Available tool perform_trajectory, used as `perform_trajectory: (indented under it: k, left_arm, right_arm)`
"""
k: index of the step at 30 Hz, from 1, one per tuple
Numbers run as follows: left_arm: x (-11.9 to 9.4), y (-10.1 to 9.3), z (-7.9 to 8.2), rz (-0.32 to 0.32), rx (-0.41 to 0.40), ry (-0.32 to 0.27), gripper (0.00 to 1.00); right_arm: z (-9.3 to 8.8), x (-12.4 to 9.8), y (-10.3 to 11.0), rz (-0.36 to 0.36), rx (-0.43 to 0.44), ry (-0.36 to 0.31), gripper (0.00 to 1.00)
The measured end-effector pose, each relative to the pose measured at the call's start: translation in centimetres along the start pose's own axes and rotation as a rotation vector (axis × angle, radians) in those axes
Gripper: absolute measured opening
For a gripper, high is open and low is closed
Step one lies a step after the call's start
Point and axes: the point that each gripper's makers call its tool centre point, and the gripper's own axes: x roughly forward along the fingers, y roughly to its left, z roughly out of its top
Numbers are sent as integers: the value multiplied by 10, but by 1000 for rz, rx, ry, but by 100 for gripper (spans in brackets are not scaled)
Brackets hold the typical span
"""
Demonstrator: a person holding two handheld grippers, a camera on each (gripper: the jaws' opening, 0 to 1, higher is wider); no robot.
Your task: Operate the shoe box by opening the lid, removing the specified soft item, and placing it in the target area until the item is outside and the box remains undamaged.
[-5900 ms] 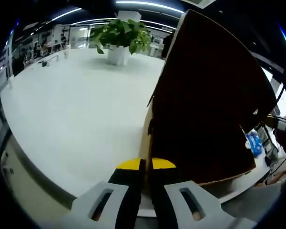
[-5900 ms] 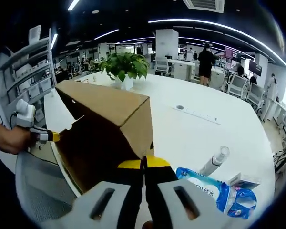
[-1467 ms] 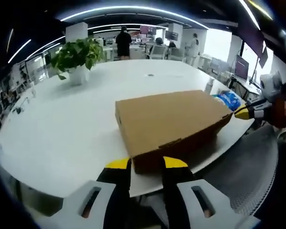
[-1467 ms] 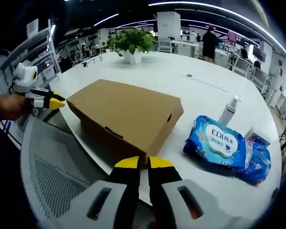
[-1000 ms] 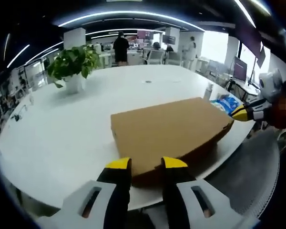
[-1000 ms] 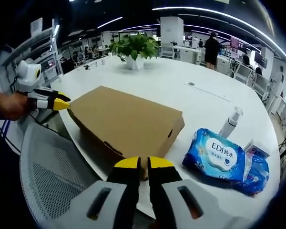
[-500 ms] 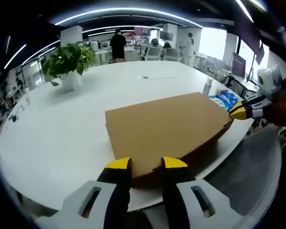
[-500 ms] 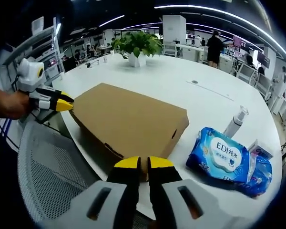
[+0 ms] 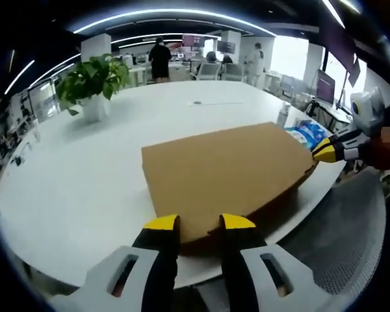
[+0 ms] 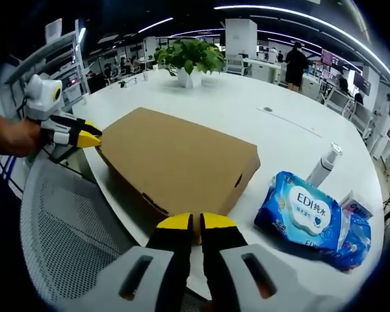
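Two grippers, one closed cardboard shoe box (image 9: 224, 170) lying flat near the edge of a big white table (image 9: 78, 169). In the left gripper view the box sits in the centre of the frame, lid down, with the left gripper (image 9: 198, 223) at the bottom centre. Its yellow-tipped jaws stand apart with a gap between them, right at the near edge of the box, and nothing's between them as far as I can see.

Over in the right gripper view the box (image 10: 179, 161) is centre-left, and you can see a small slot cut in its side wall. The right gripper (image 10: 195, 221) is at the bottom centre with its jaws pressed nearly together, just in front of the box's near corner, gripping nothing. The left gripper (image 10: 84, 138) pokes in from the left of the frame with its yellow tips at the far corner of the box; I can't tell if it's actually touching. Same story in the left gripper view, where the right gripper (image 9: 325, 152) comes in from the right edge at the box's corner.

Other stuff on the table: a blue pack of wet wipes (image 10: 300, 211) lower right, a white pump bottle (image 10: 323, 164) just behind it, and a potted plant (image 10: 192, 62) at the top centre. A grey mesh chair (image 10: 65, 240) fills the lower left.
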Motion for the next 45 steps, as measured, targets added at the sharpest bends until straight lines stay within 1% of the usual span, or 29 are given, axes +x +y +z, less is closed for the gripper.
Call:
perform_trajectory:
  k: [3,5,6,8,10,12,13,14,15,16,17,20,24,26,29,36,45]
  left_arm:
    - [0,0,1,-6,-7,2,23]
    - [-2,1,5,-6,-17,2,27]
    - [-5,5,12,10,-1,-20,29]
    - [-10,11,19,20,30,-38,32]
    - [-13,14,22,17,57,-40,34]
    - [-15,17,22,13,70,-38,37]
    - [-14,13,19,-33,42,-44,39]
    - [-13,14,16,-43,22,-39,41]
    - [-13,17,10,-47,32,-22,43]
    - [-13,16,6,-62,45,-9,43]
    - [-14,16,3,-71,46,-9,43]
    - [-16,14,-5,-85,69,4,43]
    - [-12,16,-15,-84,38,31,40]
    - [-9,16,-18,-85,46,42,38]
    - [-6,15,-22,-102,22,61,34]
    - [-1,12,-26,-108,40,89,30]
    - [5,16,-22,-106,50,100,27]
  right_arm:
    - [1,0,1,7,7,-2,4]
    - [2,0,1,5,11,-1,8]
    - [3,-1,-2,-5,13,-1,9]
    - [8,-4,-4,-12,13,-26,10]
    - [10,-7,-4,-8,10,-31,15]
    - [8,-6,-3,5,-3,-27,19]
    - [7,-7,-2,7,-12,-26,20]
    - [5,-8,-1,11,-14,-22,21]
    - [3,-8,-2,11,-18,-17,22]
    - [1,-9,-2,11,-14,-14,22]
    - [-1,-9,-2,11,-13,-11,22]
    - [-8,-8,0,11,-16,8,22]
    - [-14,-5,0,10,-13,22,21]
    - [-14,-3,0,9,-12,28,20]
    - [-15,1,1,12,-18,36,20]
    - [-17,5,2,18,-18,44,20]
    - [-16,7,-4,9,-11,39,19]
